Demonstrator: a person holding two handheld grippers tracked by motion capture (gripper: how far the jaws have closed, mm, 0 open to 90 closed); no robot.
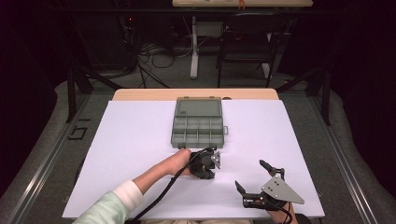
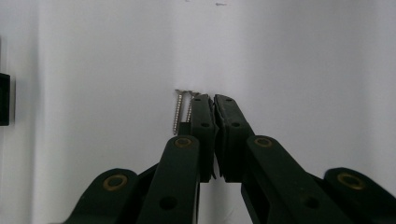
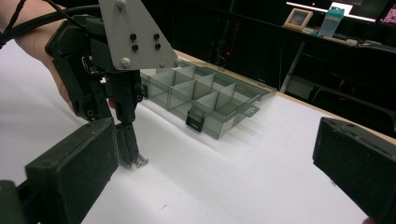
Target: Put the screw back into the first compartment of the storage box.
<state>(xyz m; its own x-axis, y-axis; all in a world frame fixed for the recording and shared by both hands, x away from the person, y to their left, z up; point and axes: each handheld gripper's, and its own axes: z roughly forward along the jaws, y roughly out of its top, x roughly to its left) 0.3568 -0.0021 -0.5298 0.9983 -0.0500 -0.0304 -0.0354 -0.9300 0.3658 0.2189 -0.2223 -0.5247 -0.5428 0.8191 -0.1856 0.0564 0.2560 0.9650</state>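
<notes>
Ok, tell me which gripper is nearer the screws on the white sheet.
Left. The left gripper points down with its tips right beside the screws; the right gripper rests apart, open, near the table's front edge.

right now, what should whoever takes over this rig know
Left gripper: pointing down at the white table, jaws shut beside two screws; whether a screw is pinched cannot be told.
Right gripper: open, empty, resting near the table's front edge.
Compartment box: lid open, at the table's far middle; compartments look empty.
Done: nothing in the box yet.
Left: probably lift the screws and drop them into a compartment.
</notes>
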